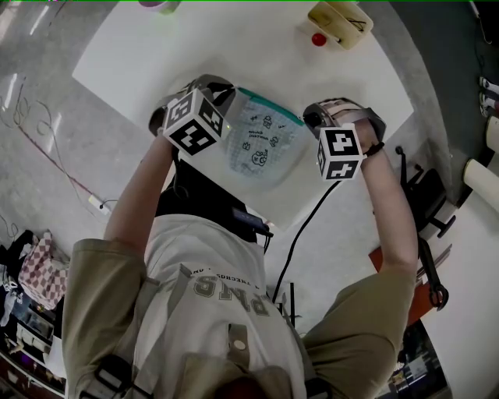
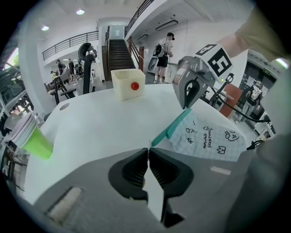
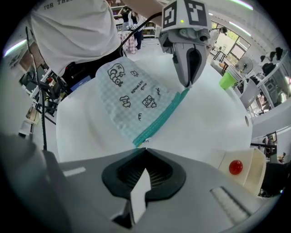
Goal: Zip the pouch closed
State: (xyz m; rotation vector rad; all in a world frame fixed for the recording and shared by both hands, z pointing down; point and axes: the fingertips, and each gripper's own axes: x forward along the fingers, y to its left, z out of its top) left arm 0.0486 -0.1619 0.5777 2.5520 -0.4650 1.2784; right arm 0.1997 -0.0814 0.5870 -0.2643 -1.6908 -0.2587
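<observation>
Left gripper (image 2: pixel 147 151) pressed shut, pinching left zip corner of pouch (image 1: pixel 261 144) | pouch lies on white counter (image 1: pixel 234 47) between the 2 grippers, teal zip (image 1: pixel 269 105) along far edge | right gripper (image 3: pixel 144 150) pressed shut on zip's right end | cream box (image 1: pixel 339 22), red ball (image 1: pixel 318 39) far right

**Legible text**

Your shirt (image 3: pixel 77 32) showed "FOR THE" at the top edge of the right gripper view; the rest was cut off. Its chest lettering was upside down and unclear. The pouch (image 3: pixel 129 98) print was too small to read.
</observation>
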